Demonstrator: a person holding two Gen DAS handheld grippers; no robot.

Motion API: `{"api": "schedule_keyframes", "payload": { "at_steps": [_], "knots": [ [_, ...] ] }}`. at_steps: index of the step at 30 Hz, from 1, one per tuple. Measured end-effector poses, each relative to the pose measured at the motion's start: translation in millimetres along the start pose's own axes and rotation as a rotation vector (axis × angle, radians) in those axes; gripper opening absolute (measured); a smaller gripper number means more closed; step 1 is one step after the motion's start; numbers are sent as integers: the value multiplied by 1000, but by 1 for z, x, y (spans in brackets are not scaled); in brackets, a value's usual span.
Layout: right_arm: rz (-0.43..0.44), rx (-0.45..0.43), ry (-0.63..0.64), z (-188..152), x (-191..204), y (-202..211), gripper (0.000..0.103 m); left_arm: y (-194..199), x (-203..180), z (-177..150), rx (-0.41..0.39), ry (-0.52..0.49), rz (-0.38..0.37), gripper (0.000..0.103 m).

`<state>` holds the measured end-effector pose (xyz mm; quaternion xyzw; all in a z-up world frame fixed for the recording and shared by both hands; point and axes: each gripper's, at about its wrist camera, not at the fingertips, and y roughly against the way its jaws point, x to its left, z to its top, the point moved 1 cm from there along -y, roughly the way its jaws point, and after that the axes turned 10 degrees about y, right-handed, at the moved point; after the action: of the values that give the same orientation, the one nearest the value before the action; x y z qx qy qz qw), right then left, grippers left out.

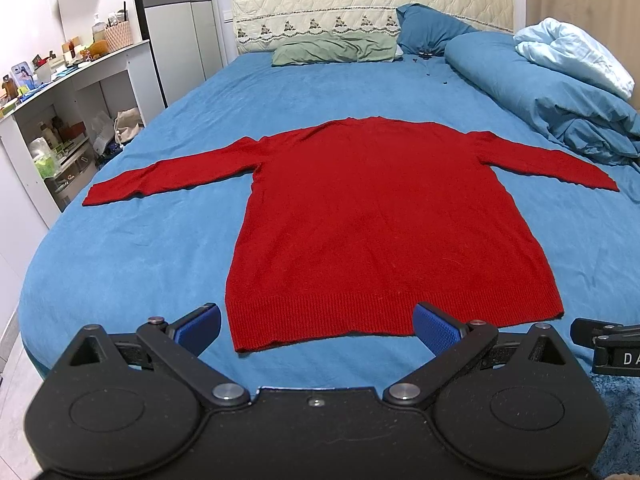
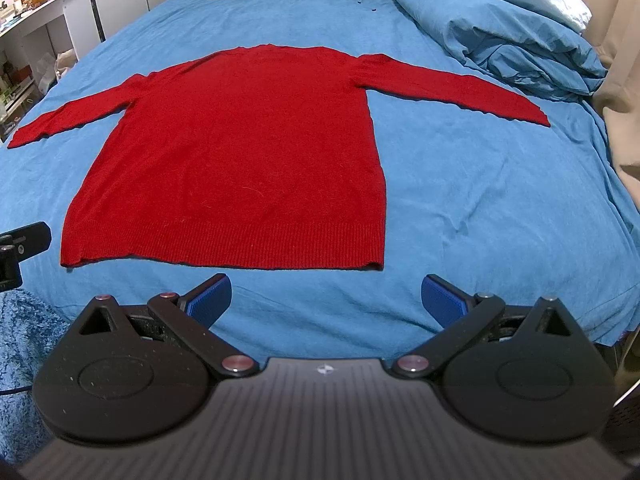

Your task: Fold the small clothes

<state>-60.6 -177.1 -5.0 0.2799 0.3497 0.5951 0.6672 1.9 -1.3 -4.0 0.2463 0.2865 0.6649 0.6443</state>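
Red sweater (image 1: pixel 384 216) lies flat; its left cuff is cut off in the right view.

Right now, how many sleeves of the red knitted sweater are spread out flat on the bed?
2. Red knitted sweater: one sleeve stretches toward the shelf side, the other sleeve toward the bunched blue duvet. Both lie unfolded on the blue bedsheet.
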Motion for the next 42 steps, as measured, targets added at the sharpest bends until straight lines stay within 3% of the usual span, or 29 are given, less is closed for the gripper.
{"api": "schedule_keyframes", "payload": {
  "at_steps": [42],
  "knots": [
    [1, -5, 5, 0, 3, 2, 103, 5, 3, 1, -22, 8, 0, 103]
  ]
}}
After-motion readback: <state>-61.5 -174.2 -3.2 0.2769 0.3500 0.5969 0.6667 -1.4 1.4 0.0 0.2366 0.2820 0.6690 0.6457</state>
